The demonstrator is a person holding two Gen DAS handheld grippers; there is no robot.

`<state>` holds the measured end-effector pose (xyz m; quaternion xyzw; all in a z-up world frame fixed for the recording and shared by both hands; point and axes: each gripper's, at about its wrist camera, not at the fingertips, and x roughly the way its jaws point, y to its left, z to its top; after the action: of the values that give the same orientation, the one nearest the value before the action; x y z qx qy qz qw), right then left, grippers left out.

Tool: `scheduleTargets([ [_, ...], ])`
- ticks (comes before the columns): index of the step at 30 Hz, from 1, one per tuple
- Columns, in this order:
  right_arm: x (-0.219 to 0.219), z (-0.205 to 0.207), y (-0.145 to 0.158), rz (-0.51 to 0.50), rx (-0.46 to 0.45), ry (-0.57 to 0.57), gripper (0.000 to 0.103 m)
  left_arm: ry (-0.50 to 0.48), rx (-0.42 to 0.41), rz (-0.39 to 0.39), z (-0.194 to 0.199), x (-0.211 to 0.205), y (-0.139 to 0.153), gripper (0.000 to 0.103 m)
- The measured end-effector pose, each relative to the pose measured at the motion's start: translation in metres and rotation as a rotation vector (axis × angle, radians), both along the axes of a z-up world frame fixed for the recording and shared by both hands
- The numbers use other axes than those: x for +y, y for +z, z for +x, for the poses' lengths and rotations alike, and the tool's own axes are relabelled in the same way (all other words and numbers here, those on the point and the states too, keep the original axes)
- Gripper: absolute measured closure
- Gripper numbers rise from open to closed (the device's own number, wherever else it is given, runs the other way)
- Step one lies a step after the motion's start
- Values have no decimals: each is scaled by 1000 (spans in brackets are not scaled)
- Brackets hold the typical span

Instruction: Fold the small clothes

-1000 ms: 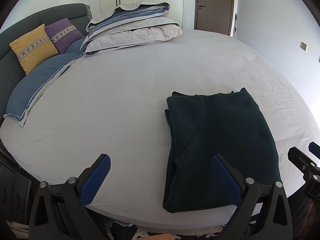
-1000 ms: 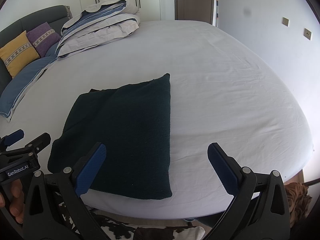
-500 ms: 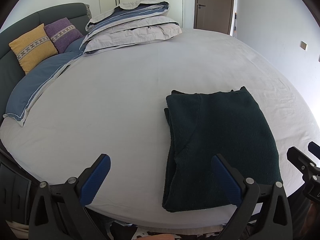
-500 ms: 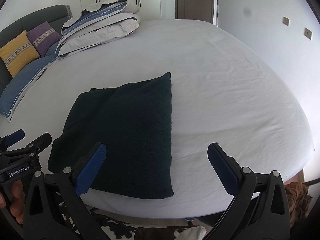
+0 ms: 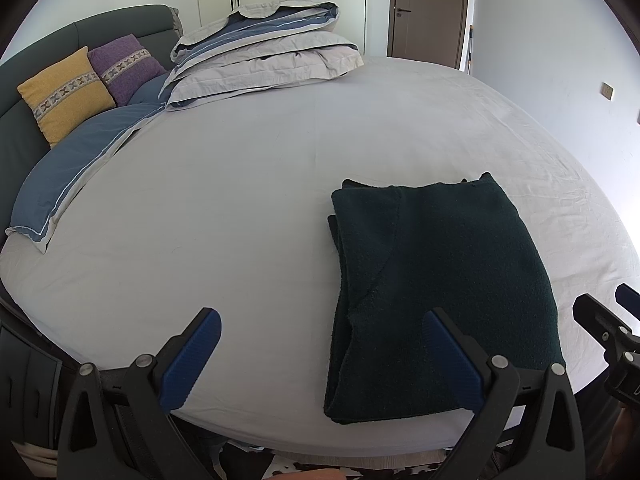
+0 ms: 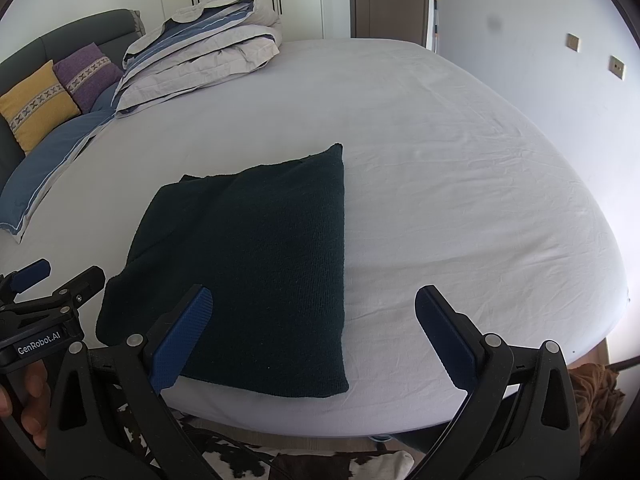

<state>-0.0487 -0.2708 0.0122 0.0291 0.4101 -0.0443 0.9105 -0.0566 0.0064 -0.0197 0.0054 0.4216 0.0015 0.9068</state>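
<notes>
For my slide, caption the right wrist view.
Open right gripper above a folded dark green garment on the bed.

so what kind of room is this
A bedroom, most likely in a home. A large bed with a pale sheet fills the view, a folded duvet and a yellow cushion lie by the grey headboard, and a dark green garment lies folded on the sheet.

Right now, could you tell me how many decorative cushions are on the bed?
2: a yellow cushion against the headboard, and a purple cushion beside it. Others may be hidden behind the folded duvet.
</notes>
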Motion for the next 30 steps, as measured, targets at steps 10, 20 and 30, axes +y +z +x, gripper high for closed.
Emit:
scheduleTargets([
  [10, -1, 0, 0, 0, 0, 1, 0, -3, 5, -1, 0, 0, 0, 0],
  [20, -1, 0, 0, 0, 1, 0, 0, -3, 6, -1, 0, 1, 0, 0],
  [30, 0, -1, -1, 1, 2, 0, 0, -6, 9, -1, 0, 1, 0, 0],
])
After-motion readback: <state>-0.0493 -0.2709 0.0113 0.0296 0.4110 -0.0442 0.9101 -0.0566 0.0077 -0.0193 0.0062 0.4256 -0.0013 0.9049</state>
